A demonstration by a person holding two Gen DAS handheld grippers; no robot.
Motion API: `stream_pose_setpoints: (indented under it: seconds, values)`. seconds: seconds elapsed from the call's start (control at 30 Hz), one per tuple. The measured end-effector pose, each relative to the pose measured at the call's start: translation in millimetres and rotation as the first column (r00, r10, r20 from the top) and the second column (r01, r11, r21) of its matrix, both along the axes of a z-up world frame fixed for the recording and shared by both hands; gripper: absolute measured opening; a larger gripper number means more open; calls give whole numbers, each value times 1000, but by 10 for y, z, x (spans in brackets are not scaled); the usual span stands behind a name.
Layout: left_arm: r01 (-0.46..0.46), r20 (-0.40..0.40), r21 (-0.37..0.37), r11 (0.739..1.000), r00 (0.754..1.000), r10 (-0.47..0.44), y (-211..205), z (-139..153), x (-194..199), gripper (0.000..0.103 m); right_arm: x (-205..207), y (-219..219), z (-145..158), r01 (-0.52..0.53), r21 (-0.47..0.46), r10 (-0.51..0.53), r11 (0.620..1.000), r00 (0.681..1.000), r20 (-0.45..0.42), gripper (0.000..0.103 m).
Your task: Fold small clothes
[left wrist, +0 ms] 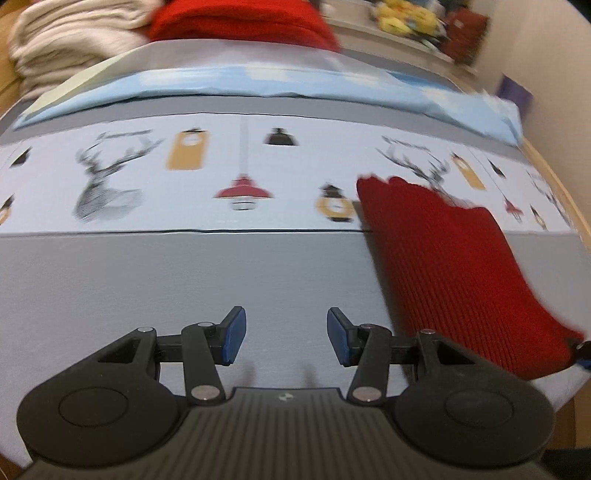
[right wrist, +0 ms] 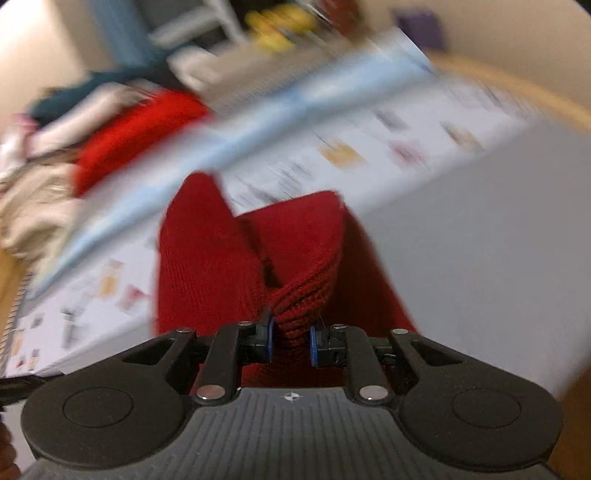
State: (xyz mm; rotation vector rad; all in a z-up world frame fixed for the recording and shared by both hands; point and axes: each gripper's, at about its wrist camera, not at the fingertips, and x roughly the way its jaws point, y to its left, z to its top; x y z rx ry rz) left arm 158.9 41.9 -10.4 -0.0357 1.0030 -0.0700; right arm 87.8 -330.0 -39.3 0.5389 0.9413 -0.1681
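Note:
A dark red knit garment (left wrist: 454,273) lies on the grey table at the right of the left wrist view, its far end over the printed cloth. My left gripper (left wrist: 286,336) is open and empty, low over the bare grey surface to the left of the garment. My right gripper (right wrist: 291,341) is shut on a bunched fold of the same red knit garment (right wrist: 229,251), which hangs and trails away from the blue pads. The right wrist view is heavily motion-blurred.
A printed cloth (left wrist: 184,177) with deer and lamps covers the table's middle, a light blue sheet (left wrist: 258,83) behind it. A cream blanket pile (left wrist: 62,40) and a bright red folded garment (left wrist: 236,18) sit at the back. The table's wooden edge (left wrist: 554,177) runs on the right.

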Motion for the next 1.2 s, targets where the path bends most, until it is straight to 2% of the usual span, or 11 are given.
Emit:
stream_pose_setpoints:
  seconds: [0.07,0.13,0.23,0.33,0.5,0.6,0.67,0.73,0.9,1.07,1.2]
  values:
    - [39,-1,12,999,999,-39,-195,-52,18,54,-82,-240,-192,89,56,-84,994,993,-86,29]
    - [59,-5,9,998,998,-59,-316,-97,39,54,-127,-317,-147,83,73,-79,994,995,-54,39]
    - [70,-11,-3,998,997,-70,-409,-142,69,54,-107,-302,109,39,-31,-37,999,998,48,42]
    - [79,-13,-5,997,997,-79,-453,-158,72,54,103,-338,295,-39,0,38,999,991,130,48]
    - [96,-12,5,995,995,-96,-446,-165,28,54,771,-251,58,-217,44,213,975,974,84,74]
    - [96,-19,13,995,995,-96,-375,-171,3,54,1010,-117,-314,-265,118,267,957,964,-2,71]
    - [91,-22,13,996,996,-91,-337,-171,5,54,1038,-42,-499,-221,181,236,958,970,-65,44]
    - [87,-18,3,996,996,-87,-319,-157,23,54,989,-5,-425,-210,190,218,959,975,-26,31]
    - [93,8,-88,992,996,-93,-416,-119,49,54,707,-251,53,-186,138,159,973,970,182,27]
    - [216,77,-264,940,976,-202,-803,-64,-4,54,657,-405,-250,-196,10,196,981,980,19,27]
    - [284,14,-226,932,957,-289,-1222,-298,-9,54,776,-294,-553,-242,-31,241,970,970,-44,30]
